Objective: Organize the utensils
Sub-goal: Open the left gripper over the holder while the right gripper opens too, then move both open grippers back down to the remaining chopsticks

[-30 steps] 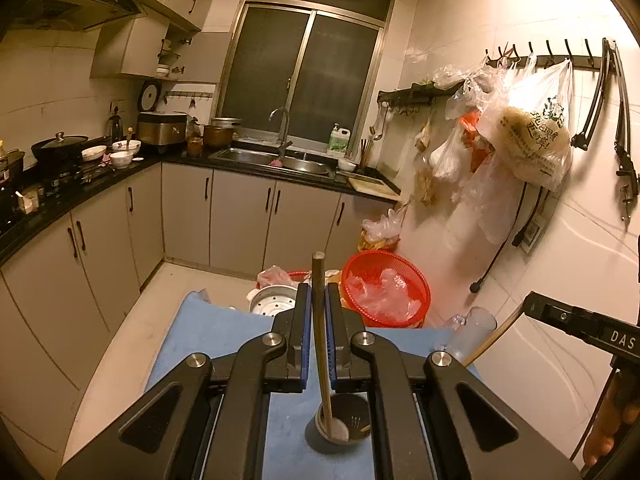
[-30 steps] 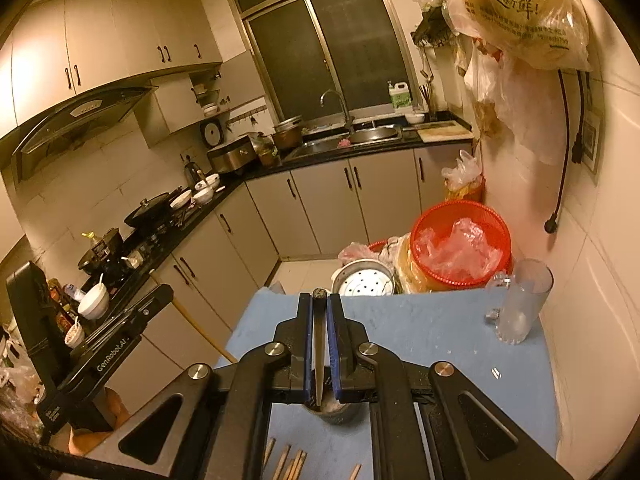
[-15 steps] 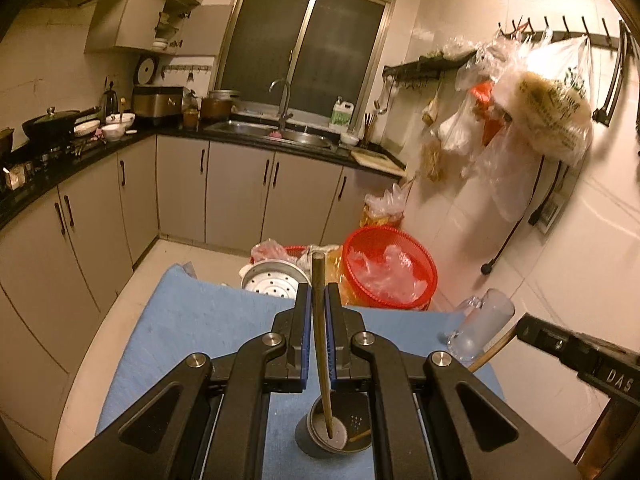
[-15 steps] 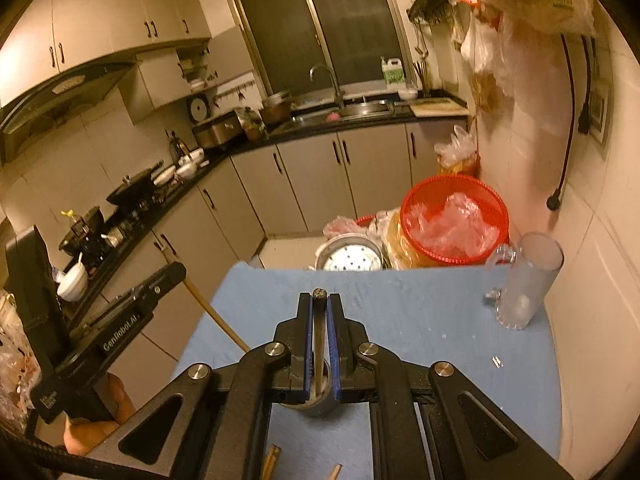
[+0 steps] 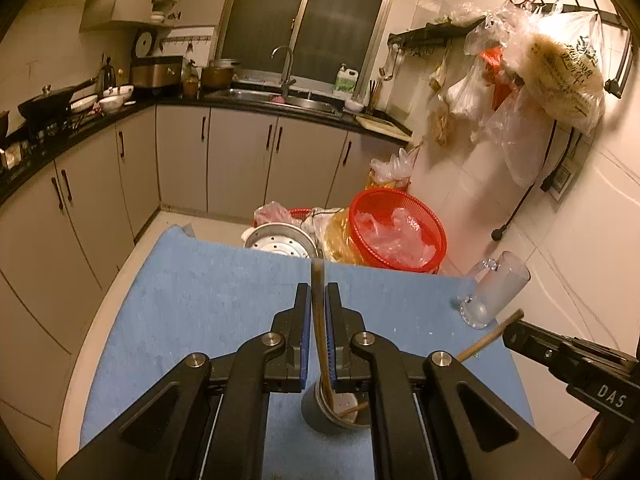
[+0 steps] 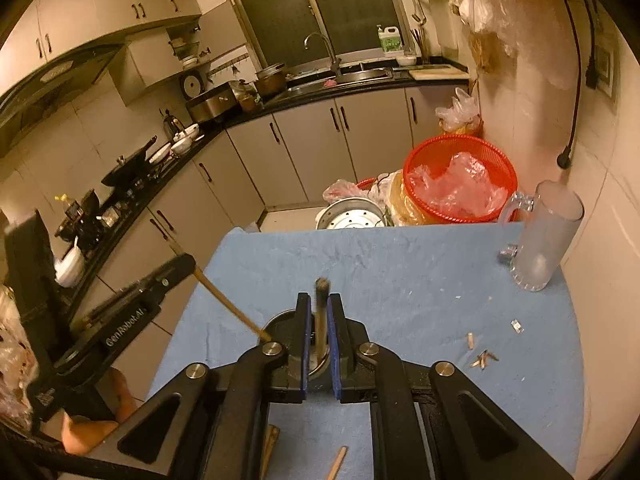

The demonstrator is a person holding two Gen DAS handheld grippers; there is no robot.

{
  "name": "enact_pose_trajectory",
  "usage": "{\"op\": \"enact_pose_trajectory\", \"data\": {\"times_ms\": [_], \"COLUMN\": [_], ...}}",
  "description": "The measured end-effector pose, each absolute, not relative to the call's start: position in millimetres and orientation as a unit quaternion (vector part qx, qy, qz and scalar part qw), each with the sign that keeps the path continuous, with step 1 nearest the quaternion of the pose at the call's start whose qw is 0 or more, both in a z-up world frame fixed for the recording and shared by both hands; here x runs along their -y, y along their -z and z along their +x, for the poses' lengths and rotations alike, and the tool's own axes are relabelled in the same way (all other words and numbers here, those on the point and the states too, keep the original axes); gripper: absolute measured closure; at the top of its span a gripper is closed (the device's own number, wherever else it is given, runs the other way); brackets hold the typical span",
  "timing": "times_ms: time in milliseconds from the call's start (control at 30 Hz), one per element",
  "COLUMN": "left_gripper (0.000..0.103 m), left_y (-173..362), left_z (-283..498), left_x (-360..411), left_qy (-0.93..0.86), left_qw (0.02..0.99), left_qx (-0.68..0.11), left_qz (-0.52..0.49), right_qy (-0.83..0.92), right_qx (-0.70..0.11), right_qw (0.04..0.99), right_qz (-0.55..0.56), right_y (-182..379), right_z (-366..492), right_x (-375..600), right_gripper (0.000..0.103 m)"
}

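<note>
A dark metal cup (image 5: 334,410) stands on the blue cloth (image 5: 208,300) just under both grippers, and two chopsticks lean into it. The left gripper (image 5: 316,304) pinches one chopstick (image 5: 320,328) between its blue pads, the lower end resting inside the cup. The right gripper (image 6: 319,312) straddles the second chopstick (image 6: 320,320); its jaws have just been opening, and a narrow gap shows on either side of the stick.

Only the left view looks into the cup, showing its pale perforated bottom. Only the right view shows loose sticks (image 6: 338,462) and small scraps (image 6: 484,358) lying on the cloth, and the bare hand (image 6: 94,426) beneath the left gripper. Both grippers slant down toward the cup. A frosted glass mug (image 6: 546,240) stands well apart near the wall.
</note>
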State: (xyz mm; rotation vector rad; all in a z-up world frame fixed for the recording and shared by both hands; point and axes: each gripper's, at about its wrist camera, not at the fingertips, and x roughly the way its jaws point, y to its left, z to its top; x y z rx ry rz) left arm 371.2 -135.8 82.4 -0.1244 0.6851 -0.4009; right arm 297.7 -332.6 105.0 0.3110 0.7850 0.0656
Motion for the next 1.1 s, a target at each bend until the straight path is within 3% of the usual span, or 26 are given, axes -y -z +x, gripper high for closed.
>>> {"op": "enact_pose_trajectory", "data": {"times_ms": [67,167,333,400,467,667,900,1100], "left_gripper": [0.090,0.066,0.056,0.040,0.028,0.024,0.024,0.024], "left_y": [-81.8,-85.4,-93.9,-92.1,-84.8,-32.0,34.1,48.6], "left_z": [371.0,366.4,348.1,334.6,318.3,257.6,215.2,212.4], "left_x": [133.5,126.5,105.6,89.9,72.1,20.7,-23.0,-39.5], "left_qy": [0.193,0.189,0.184,0.186,0.196,0.159,0.113,0.090], "left_qw": [0.919,0.921,0.924,0.922,0.917,0.916,0.889,0.878], "left_qx": [-0.337,-0.332,-0.326,-0.330,-0.333,-0.358,-0.426,-0.454], "left_qz": [-0.065,-0.072,-0.077,-0.085,-0.095,-0.090,-0.123,-0.126], "right_qy": [-0.026,-0.021,-0.018,-0.022,-0.030,-0.033,-0.028,-0.030], "right_qx": [-0.382,-0.379,-0.367,-0.361,-0.356,-0.352,-0.417,-0.434], "right_qw": [0.911,0.912,0.916,0.918,0.918,0.912,0.883,0.873], "right_qz": [0.155,0.157,0.160,0.164,0.176,0.210,0.212,0.218], "right_y": [-104.9,-107.4,-111.3,-109.0,-101.7,-53.7,-0.6,5.4], "right_z": [295.4,288.5,262.6,243.3,220.6,160.5,143.0,140.8], "right_x": [334.9,336.5,340.3,341.2,341.3,338.7,326.7,325.5], "right_gripper": [0.079,0.077,0.062,0.057,0.046,0.028,0.028,0.030]}}
